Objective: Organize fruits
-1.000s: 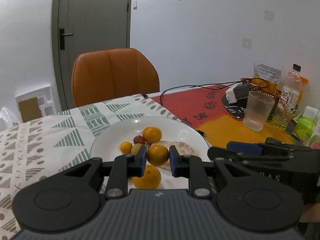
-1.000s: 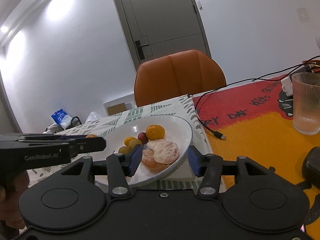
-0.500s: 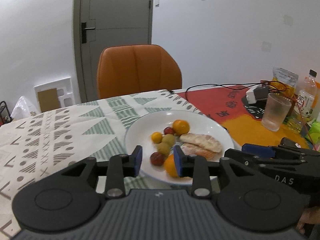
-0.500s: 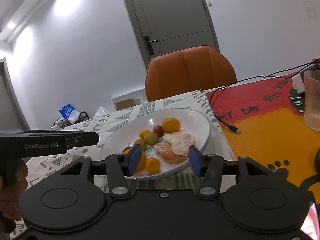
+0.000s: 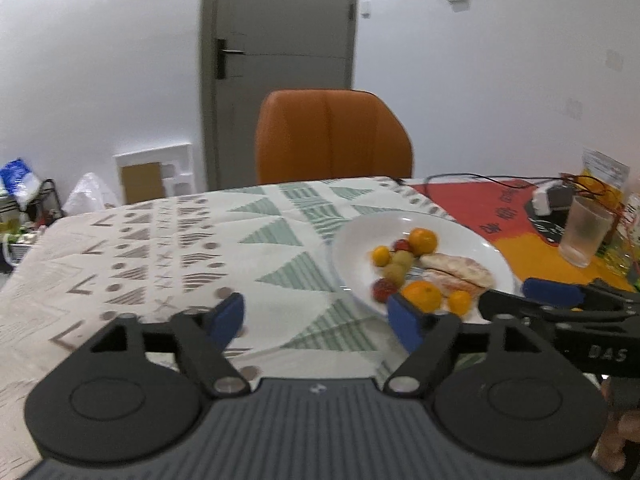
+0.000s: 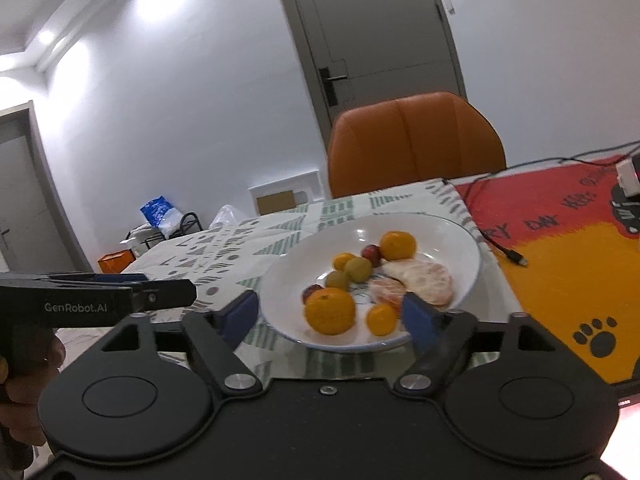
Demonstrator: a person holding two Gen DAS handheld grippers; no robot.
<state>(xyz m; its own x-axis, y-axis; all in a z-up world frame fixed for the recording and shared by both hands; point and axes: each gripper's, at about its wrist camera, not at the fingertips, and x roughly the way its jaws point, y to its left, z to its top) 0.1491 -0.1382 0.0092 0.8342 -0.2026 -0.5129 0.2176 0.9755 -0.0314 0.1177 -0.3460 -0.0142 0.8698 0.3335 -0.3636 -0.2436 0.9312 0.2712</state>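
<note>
While both tongs are opening with nothing between their blue pads, the fruit sits on the white plate on the worktop. Left tongs hang over the patterned cloth, just left of the plate. Right tongs face the plate's near rim, where a big mandarin, a small orange one, green fruits and peeled segments lie.
</note>
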